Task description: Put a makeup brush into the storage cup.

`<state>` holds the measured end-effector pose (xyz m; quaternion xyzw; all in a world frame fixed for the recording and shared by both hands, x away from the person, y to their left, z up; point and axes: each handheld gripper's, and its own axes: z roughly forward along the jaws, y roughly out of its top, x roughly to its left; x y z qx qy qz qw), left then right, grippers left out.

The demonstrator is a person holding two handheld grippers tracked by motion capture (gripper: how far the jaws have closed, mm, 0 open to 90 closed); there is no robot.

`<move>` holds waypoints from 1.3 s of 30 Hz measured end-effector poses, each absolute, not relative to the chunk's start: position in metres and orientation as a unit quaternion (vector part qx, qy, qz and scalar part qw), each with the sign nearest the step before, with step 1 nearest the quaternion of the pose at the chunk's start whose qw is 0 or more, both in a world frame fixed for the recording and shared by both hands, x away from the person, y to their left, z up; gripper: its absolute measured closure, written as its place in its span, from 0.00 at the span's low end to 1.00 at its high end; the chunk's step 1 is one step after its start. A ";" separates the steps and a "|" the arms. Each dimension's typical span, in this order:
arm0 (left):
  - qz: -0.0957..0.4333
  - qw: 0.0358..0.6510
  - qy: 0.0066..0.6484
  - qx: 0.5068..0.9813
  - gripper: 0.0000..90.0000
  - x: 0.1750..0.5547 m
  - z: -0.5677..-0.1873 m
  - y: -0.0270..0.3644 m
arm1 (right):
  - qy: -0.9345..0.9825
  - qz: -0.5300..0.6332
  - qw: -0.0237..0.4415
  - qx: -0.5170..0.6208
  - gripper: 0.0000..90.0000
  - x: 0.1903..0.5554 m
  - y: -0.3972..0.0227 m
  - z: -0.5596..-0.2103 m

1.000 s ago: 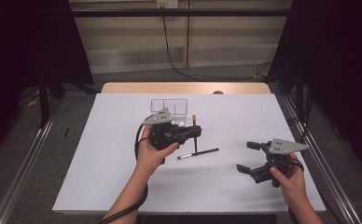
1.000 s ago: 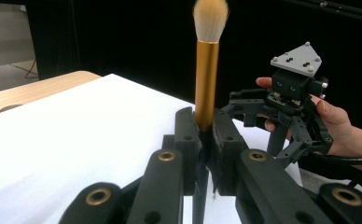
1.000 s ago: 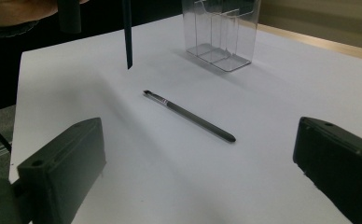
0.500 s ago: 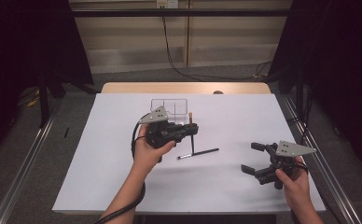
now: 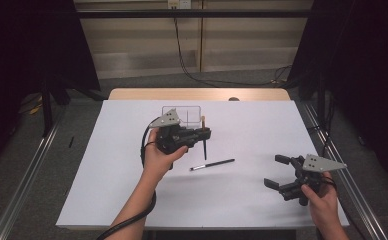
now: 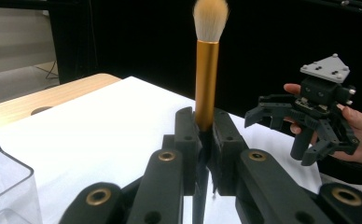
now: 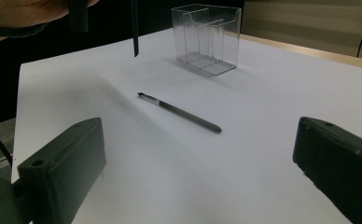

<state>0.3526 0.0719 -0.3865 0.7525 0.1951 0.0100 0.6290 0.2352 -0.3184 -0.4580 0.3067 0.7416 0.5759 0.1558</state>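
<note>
table | clear box at 12 o'clock | thin brush at centre | left gripper at 11, holding brush | right gripper at 4

black gripper, grey triangular plate, brass rivets

Materials on the table: plastic, metal, bristle, wood

The brush has a shiny gold metal sleeve and soft, pale bristles; the left gripper clamping it is matt black plastic with brass-coloured pins; the box is clear glossy plastic; the table cover looks matt white and smooth; the table edge is pale wood; the thin pen-like brush is dark, slightly glossy.
</note>
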 end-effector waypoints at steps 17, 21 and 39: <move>0.038 0.628 0.215 0.747 0.93 0.375 -0.374 0.080 | 0.737 0.579 0.158 0.310 0.02 0.233 -0.324 -0.458; 0.044 0.630 0.220 0.743 0.92 0.380 -0.371 0.081 | 0.740 0.576 0.158 0.308 0.02 0.233 -0.322 -0.459; 0.068 0.620 0.234 0.746 0.93 0.402 -0.362 0.079 | 0.740 0.576 0.157 0.310 0.03 0.233 -0.324 -0.460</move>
